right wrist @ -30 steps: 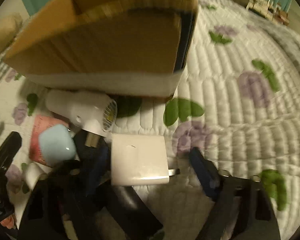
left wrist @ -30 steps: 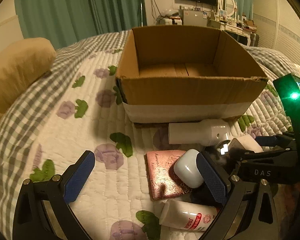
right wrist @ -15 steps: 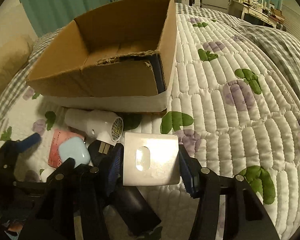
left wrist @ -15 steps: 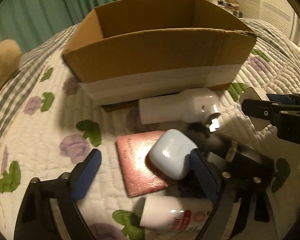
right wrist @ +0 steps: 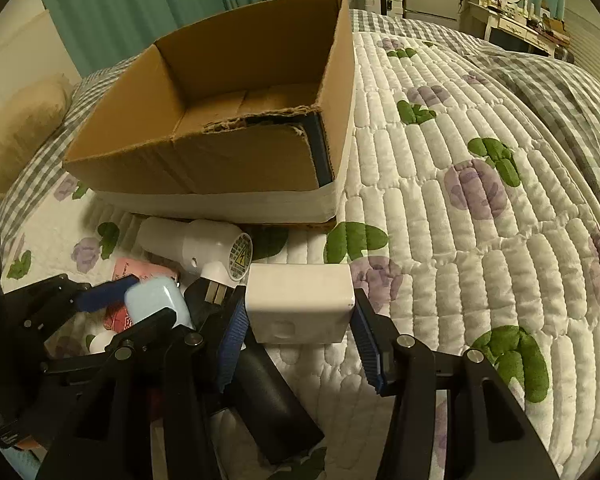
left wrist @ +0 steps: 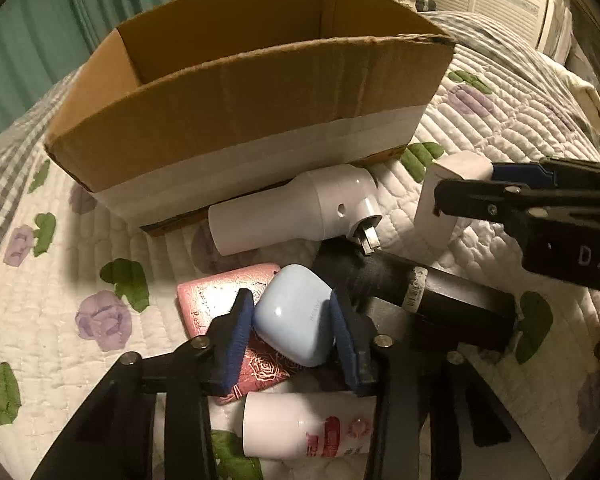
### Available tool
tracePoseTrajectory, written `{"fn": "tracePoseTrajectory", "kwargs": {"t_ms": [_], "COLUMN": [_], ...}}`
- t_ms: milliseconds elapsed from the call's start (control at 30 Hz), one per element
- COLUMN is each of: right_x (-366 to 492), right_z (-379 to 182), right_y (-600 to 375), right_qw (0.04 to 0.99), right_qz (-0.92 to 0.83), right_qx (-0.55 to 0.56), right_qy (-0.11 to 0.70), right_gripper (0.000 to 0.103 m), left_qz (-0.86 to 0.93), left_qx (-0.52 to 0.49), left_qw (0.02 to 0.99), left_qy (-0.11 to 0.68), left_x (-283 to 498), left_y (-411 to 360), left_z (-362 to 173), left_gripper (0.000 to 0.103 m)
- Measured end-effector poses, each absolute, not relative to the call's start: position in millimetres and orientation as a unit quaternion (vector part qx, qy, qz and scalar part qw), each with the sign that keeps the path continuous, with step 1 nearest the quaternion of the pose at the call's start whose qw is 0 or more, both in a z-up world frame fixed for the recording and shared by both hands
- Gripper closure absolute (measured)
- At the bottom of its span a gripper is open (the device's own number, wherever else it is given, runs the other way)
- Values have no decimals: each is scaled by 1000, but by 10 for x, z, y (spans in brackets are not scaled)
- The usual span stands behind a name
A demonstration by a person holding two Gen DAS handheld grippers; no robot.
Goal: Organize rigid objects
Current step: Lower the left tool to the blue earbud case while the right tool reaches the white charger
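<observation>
Left tool (left wrist: 292,326) has just closed, pinching the pale-blue earbud case (left wrist: 294,314) atop the pink case (left wrist: 220,300) on the bed. Right tool (right wrist: 298,326), also closing, grips the white charger block (right wrist: 300,302). Rounded glossy shell may squirt out during the lift toward the cardboard box (left wrist: 236,120).

My left gripper (left wrist: 293,330) tilted down, jaws just closed, pads pressing, my right gripper (right wrist: 298,320) clamped too (also angled down), near right.
</observation>
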State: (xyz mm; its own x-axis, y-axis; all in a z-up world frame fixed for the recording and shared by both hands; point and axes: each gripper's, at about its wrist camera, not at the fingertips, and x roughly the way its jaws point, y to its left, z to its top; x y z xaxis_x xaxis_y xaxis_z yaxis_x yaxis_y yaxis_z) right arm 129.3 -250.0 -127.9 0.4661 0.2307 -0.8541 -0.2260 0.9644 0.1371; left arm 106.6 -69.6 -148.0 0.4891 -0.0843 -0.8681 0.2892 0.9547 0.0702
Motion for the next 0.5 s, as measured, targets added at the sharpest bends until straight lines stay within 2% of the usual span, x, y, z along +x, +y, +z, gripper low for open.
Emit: {"fn": "tracePoseTrajectory", "kwargs": {"t_ms": [33,233,300,400,500], "right_x": [1281,1236,1230,1228,1243], "right_z": [-1272,-1207,-1193,-1191,-1203], "right_y": [-2506,-2488,-2474,-2465,-2468], "right_qw": [858,864,865,865,863], "right_qz": [132,127,127,126,127], "right_qx": [2,-3,-7,-10,-8], "right_qy": [497,488,486,485,488], "right_gripper": [53,53,53,53,53], "left_qz": [-107,-116,-118,-124,-132], "left_qx": [104,106,96,80,52], "left_qw": [860,860,855,843,842], "left_qy": [488,486,496,518,521], "left_x": [1004,846,867,984,1085], "left_y": [-713,-801,-791,-750,-735], "left_z": [-1381,-1295,-1321,-1400,-1453], "left_gripper": [72,75,72,62,56]}}
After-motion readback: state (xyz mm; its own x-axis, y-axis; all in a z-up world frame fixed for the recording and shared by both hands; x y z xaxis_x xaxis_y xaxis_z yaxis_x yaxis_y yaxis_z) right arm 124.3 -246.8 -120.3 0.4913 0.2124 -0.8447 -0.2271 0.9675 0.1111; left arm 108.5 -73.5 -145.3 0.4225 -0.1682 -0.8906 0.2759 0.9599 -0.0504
